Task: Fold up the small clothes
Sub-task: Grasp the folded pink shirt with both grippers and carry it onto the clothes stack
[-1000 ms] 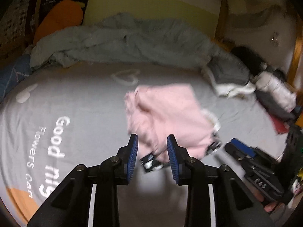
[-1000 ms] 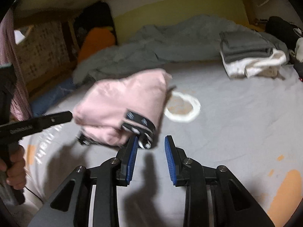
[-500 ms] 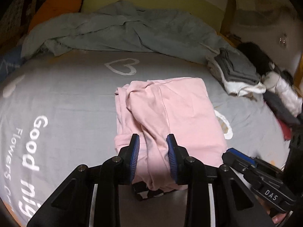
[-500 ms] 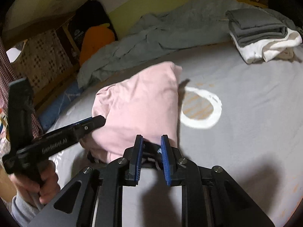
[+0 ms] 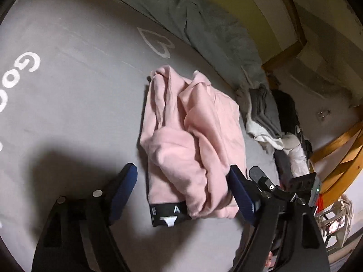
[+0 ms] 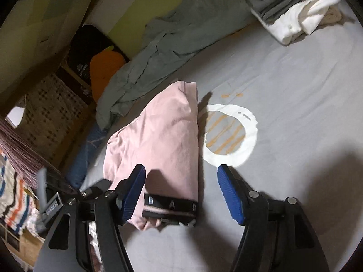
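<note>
Grey bedsheet has one pink garment lying folded on it. My left gripper and right gripper both just spread apart, straddling its black waistband, neither pinching.

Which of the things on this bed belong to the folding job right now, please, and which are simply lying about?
Part of the job:
- pink garment with its black lettered waistband, lying on the bed
- left gripper, open
- right gripper, open

Just lying about:
- crumpled grey-green blanket
- folded grey and white pile
- orange cushion
- grey printed sheet
</note>
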The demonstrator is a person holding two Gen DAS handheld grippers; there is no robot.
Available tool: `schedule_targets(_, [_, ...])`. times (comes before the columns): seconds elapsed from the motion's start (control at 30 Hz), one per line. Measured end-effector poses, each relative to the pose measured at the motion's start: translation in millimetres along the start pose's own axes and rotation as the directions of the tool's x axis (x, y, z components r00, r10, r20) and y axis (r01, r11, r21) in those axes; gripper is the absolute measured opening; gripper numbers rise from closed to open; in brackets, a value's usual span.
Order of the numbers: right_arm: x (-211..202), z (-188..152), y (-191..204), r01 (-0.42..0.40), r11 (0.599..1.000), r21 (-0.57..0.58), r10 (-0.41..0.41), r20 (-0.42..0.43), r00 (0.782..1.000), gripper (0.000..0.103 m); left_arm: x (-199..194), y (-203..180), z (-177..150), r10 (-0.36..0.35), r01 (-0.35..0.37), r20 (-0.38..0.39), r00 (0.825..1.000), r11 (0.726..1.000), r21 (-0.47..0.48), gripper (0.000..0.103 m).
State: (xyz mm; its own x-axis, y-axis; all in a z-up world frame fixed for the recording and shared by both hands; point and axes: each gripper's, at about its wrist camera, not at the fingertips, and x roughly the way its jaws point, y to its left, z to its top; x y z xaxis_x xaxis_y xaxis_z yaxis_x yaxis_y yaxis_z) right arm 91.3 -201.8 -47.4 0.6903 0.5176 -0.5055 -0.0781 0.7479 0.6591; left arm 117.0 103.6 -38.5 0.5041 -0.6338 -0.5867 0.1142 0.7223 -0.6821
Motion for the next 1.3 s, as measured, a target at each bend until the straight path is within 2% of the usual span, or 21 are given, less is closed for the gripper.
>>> schedule_targets(0.07, [7.2,4.7,1.6,-0.030,1.000,-0.009,0.030,-0.020,0.999,0.067,2.8,-3.5,0.7,-0.004,0.005,-0.011,1.000,1.000,0.018,0.077])
schedule_targets(0.1, [13.5,6.5,3.9,-0.044,0.999,-0.019,0.043,-0.038,0.998,0.064,4.6,-5.2,1.0,-0.013,0.013,-0.016,1.000,1.000,0.025,0.066])
schedule_targets(0.13, [18.1,6.6,5.8,-0.052,0.998,-0.028,0.050,-0.053,0.997,0.053,7.5,-6.9,1.5,-0.026,0.027,-0.029,0.999,0.999,0.034,0.049])
schedule_targets(0.17, [24.5,6.7,8.0,-0.060,0.997,-0.040,0.057,-0.076,0.995,0.044,8.9,-7.9,1.1,-0.009,0.010,-0.027,1.000,0.999,0.043,0.045])
schedule_targets(0.2, [26.6,6.2,9.8,-0.048,0.998,-0.046,0.044,-0.072,0.996,0.040,8.3,-10.0,0.7,0.005,-0.004,-0.017,1.000,0.998,0.059,0.037])
schedule_targets(0.23, [26.2,6.1,11.0,-0.041,0.998,-0.051,0.038,-0.055,0.998,0.031,6.7,-14.1,1.4,0.013,-0.012,-0.004,1.000,0.997,0.074,0.032])
schedule_targets(0.3, [21.1,6.9,13.8,-0.050,0.997,-0.059,0.048,-0.035,0.998,0.024,-1.5,-30.4,2.6,0.022,-0.027,0.036,0.999,0.992,0.126,0.028])
schedule_targets(0.43, [-3.0,16.2,34.2,0.003,0.990,-0.140,0.003,0.040,0.999,0.021,-9.7,-87.4,11.5,-0.007,-0.024,0.103,0.995,0.955,0.297,0.027])
schedule_targets(0.5, [-24.9,30.8,39.0,0.026,0.985,-0.170,-0.013,0.076,0.997,0.020,-4.1,-122.0,20.0,-0.061,0.013,0.118,0.991,0.930,0.367,0.027])
schedule_targets(0.6, [-68.6,72.3,37.6,0.070,0.971,-0.227,-0.039,0.139,0.990,0.020,18.7,-177.7,33.7,-0.140,0.062,0.137,0.981,0.886,0.460,0.027])
schedule_targets(0.7, [-110.4,122.5,31.6,0.139,0.951,-0.278,-0.074,0.232,0.970,0.020,52.2,-230.3,51.0,-0.220,0.111,0.154,0.963,0.849,0.517,0.028])
schedule_targets(0.83, [-151.6,185.9,9.0,0.237,0.930,-0.280,-0.129,0.356,0.926,0.020,103.1,-281.6,76.8,-0.310,0.178,0.164,0.937,0.822,0.541,0.029])
schedule_targets(0.9, [-163.8,213.4,-10.1,0.253,0.932,-0.258,-0.138,0.393,0.909,0.021,131.2,-301.5,82.6,-0.333,0.186,0.173,0.927,0.808,0.558,0.029])
schedule_targets(1.03, [-170.8,251.0,-45.2,0.304,0.925,-0.228,-0.182,0.438,0.880,0.021,187.8,-325.5,92.1,-0.327,0.191,0.138,0.935,0.791,0.582,0.030])
schedule_targets(1.17, [-164.4,281.1,-84.8,0.351,0.917,-0.188,-0.235,0.457,0.858,0.020,226.1,-334.2,95.6,-0.271,0.119,0.161,0.949,0.782,0.611,0.030])
schedule_targets(1.23, [-162.9,290.4,-105.1,0.374,0.912,-0.169,-0.259,0.471,0.844,0.020,247.1,-333.8,94.1,-0.253,0.112,0.146,0.956,0.780,0.615,0.032])
schedule_targets(1.27, [-160.9,294.4,-115.3,0.368,0.916,-0.161,-0.261,0.459,0.849,0.020,257.1,-329.6,93.0,-0.242,0.113,0.129,0.962,0.778,0.618,0.033])
schedule_targets(1.3, [-153.7,301.9,-130.7,0.340,0.928,-0.154,-0.253,0.412,0.875,0.020,264.9,-327.4,90.8,-0.227,0.103,0.124,0.966,0.777,0.621,0.034])
